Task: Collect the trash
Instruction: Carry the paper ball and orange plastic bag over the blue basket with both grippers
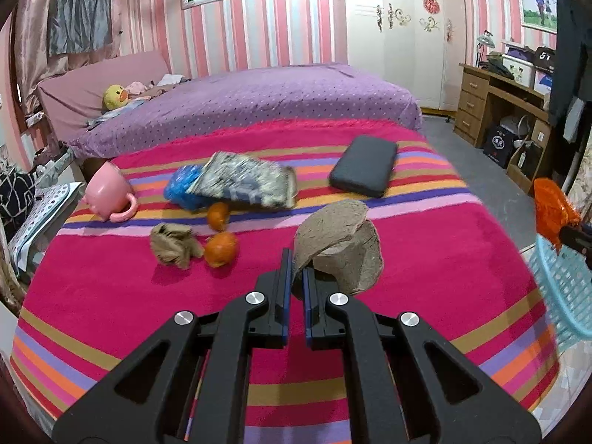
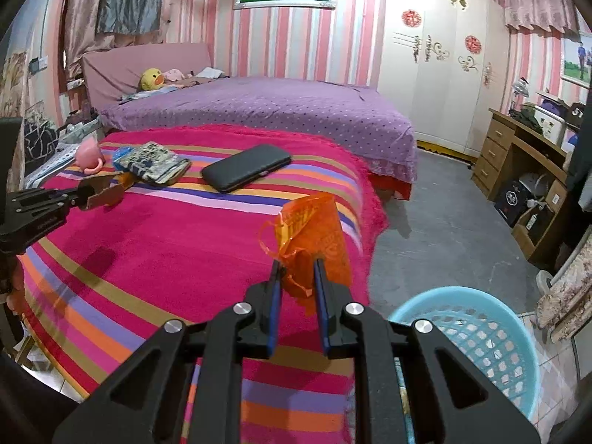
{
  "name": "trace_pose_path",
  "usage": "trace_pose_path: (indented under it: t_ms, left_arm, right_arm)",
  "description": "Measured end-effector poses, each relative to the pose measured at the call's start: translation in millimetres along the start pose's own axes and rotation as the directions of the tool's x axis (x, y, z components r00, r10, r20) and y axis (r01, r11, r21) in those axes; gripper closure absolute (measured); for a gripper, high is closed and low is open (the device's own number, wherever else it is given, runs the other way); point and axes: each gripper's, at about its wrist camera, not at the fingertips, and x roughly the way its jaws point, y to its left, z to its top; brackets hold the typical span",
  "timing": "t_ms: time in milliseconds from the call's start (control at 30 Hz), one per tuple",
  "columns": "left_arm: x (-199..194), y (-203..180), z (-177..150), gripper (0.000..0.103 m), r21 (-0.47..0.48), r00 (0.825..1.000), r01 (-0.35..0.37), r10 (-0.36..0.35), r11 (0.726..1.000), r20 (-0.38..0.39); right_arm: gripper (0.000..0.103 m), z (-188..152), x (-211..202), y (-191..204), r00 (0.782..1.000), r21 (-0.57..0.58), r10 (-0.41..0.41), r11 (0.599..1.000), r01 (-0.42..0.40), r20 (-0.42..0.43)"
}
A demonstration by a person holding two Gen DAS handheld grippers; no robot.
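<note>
1. Currently the left gripper (image 1: 295, 270) has its jaws pinched nearly together on the edge of a grey-brown piece of pulp cardboard (image 1: 338, 244), which stands up just ahead of the fingertips, above the striped blanket (image 1: 425, 259).
2. Ahead and to the left of that gripper lie two oranges (image 1: 221, 248), a crumpled brown paper wad (image 1: 174, 246) just beside the nearer one, and beyond them a printed packet (image 1: 244, 183) overlapping a blue wrapper (image 1: 183, 185).
3. Further left, a pink mug (image 1: 109, 192) lies tipped on its side; ahead to the right, a dark flat case (image 1: 364, 170) rests on the blanket.
4. Meanwhile the right gripper (image 2: 299, 262) is closed to a narrow gap on an orange plastic bag (image 2: 314, 236), which sticks up between and beyond its fingers.
5. Below and to the right of the right gripper, a light blue basket (image 2: 477, 336) stands on the floor beside the bed.
6. From the right wrist view, the left gripper (image 2: 79, 196) shows far to the left with the cardboard (image 2: 101, 194) in its tips.
</note>
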Motion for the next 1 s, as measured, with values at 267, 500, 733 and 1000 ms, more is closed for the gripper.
trace_pose_path:
  t_ms: [267,500,733,1000]
  left_arm:
    - [-10.5,-77.7,15.3,0.099,0.068,0.997,0.056,-0.059,0.996,0.049]
    - [-11.4,-157.7,21.3,0.099,0.108,0.985,0.16,-0.166,0.981,0.047]
    - [-14.8,-236.5,18.6,0.099,0.163,0.964,0.253,-0.262,0.954,0.037]
    - [-10.5,-296.9,-1.9,0.099,0.206,0.951,0.305,-0.308,0.93,-0.019]
  right_arm:
    - [0.086,-10.4,-15.2,-65.2,0.997,0.09,-0.072,0.993,0.07,0.012]
    - [0.086,-27.8,-25.6,-121.3,0.989,0.146,-0.148,0.978,0.147,-0.001]
    - [0.086,-49.3,-34.6,-171.4,0.979,0.213,-0.202,0.956,0.202,-0.022]
    - [0.086,-63.5,-40.9,-201.8,0.97,0.263,-0.243,0.934,0.242,-0.027]
